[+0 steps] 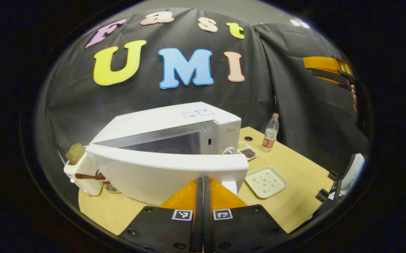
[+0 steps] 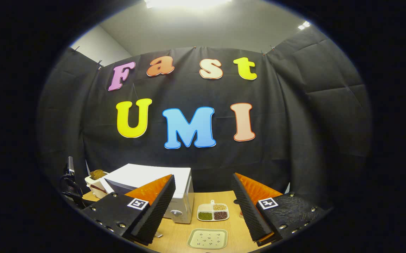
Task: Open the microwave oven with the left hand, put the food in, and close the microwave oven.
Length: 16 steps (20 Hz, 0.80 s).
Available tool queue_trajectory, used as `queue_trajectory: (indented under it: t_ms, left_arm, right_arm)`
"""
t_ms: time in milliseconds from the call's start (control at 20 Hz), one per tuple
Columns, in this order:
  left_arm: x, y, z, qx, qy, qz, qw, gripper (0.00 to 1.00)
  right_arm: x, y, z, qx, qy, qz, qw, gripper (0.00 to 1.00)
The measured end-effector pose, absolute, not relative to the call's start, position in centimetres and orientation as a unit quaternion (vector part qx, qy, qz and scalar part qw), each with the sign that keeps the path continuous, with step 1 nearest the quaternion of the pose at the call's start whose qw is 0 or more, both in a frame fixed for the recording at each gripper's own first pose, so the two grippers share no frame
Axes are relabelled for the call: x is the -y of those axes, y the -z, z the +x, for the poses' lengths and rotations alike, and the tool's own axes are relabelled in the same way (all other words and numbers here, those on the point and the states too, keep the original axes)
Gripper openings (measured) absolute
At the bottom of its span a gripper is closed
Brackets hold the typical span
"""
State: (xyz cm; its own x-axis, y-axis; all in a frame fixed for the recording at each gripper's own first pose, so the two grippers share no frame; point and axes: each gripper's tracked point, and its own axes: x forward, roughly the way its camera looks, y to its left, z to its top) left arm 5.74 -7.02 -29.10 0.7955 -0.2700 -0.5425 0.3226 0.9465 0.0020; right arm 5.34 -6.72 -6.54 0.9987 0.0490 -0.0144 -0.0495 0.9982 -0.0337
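The white microwave stands on the wooden table, its door partly open with the outer face toward me. My left gripper is shut with nothing between its fingers, the tips against the door's lower middle. The gap into the oven is dim, and I cannot make out any food inside. My right gripper is open and empty, raised high and well back from the microwave. It also appears far off at the upper right of the left gripper view as the right gripper.
A toaster holding a bread slice stands left of the microwave. To the right lie a divided dish of beans, a plastic bottle and an empty square plate. The dish and plate sit below my right gripper.
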Motion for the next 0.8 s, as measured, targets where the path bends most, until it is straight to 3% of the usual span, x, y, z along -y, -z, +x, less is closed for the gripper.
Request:
queue_trajectory:
  t_ms: [800]
  left_arm:
    - [9.3,30.4,12.8,-0.283,0.117,-0.047,0.951,0.07]
  right_arm:
    - [10.8,7.4,6.9,-0.026,-0.006,-0.016,1.0,0.98]
